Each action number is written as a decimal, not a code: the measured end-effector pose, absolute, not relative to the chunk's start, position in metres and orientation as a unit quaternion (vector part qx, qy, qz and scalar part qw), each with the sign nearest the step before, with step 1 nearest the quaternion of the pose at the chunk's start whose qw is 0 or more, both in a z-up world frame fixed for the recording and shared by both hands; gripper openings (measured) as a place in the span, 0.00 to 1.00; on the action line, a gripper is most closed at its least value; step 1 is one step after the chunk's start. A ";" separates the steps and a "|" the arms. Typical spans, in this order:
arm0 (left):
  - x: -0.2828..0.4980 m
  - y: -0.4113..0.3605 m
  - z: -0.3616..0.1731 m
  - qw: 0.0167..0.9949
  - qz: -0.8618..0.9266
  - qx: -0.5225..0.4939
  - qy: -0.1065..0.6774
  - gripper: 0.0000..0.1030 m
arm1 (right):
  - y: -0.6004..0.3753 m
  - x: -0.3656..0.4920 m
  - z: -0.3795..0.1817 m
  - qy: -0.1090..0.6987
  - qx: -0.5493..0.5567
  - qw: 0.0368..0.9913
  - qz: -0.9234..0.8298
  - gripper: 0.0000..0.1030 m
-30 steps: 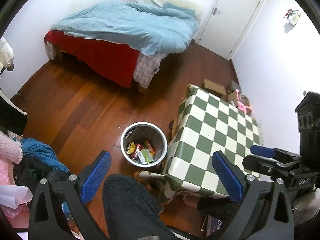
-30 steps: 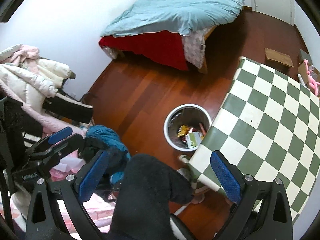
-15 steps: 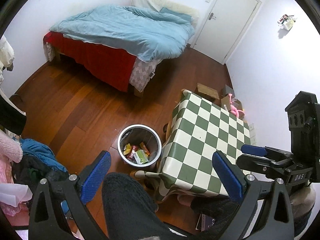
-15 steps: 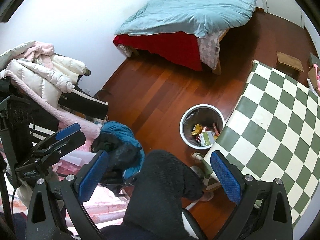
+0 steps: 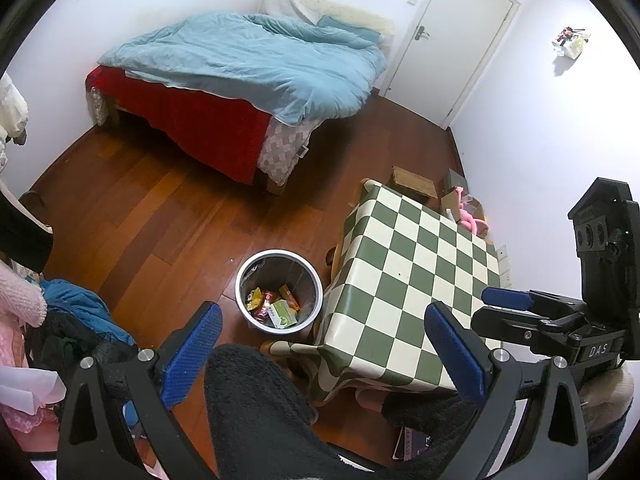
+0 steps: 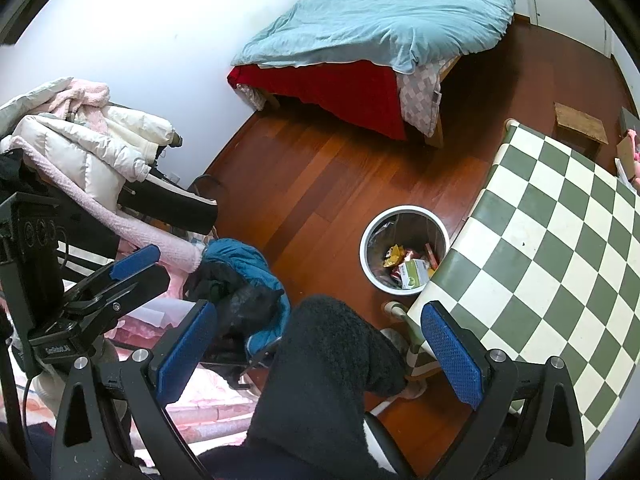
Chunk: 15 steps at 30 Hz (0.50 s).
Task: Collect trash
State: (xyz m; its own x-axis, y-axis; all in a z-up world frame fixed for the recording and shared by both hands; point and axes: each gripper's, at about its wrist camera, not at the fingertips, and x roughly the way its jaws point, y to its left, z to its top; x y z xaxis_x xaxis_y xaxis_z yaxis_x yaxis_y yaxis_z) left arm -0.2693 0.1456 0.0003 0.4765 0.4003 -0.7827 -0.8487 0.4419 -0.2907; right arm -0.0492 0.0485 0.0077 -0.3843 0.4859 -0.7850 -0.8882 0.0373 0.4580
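Trash (image 5: 276, 306) in bin (image 5: 244, 276), below both spread, empty tools (image 5: 322, 354).

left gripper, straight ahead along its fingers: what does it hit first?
Most likely the wooden floor near the trash bin: the left gripper is open, held high and angled down into the room. Nothing stands between them. Depth is unclear in the fisheye view, so the bin's rim is also possible.
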 end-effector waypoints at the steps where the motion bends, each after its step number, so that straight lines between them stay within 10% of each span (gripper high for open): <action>1: -0.269 0.145 0.000 0.786 0.398 -0.348 0.322 1.00 | 0.049 -0.049 0.008 0.502 -0.200 0.518 0.663 1.00; 15: -0.271 0.145 -0.001 0.787 0.389 -0.351 0.326 1.00 | 0.041 -0.047 0.006 0.506 -0.203 0.517 0.660 1.00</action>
State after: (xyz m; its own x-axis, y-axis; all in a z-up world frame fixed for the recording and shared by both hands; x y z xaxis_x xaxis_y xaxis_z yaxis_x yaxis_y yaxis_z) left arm -0.2706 0.1450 -0.0008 0.4841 0.3827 -0.7869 -0.8414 0.4505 -0.2985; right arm -0.0466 0.0407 0.0056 -0.3840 0.4764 -0.7909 -0.8874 0.0461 0.4587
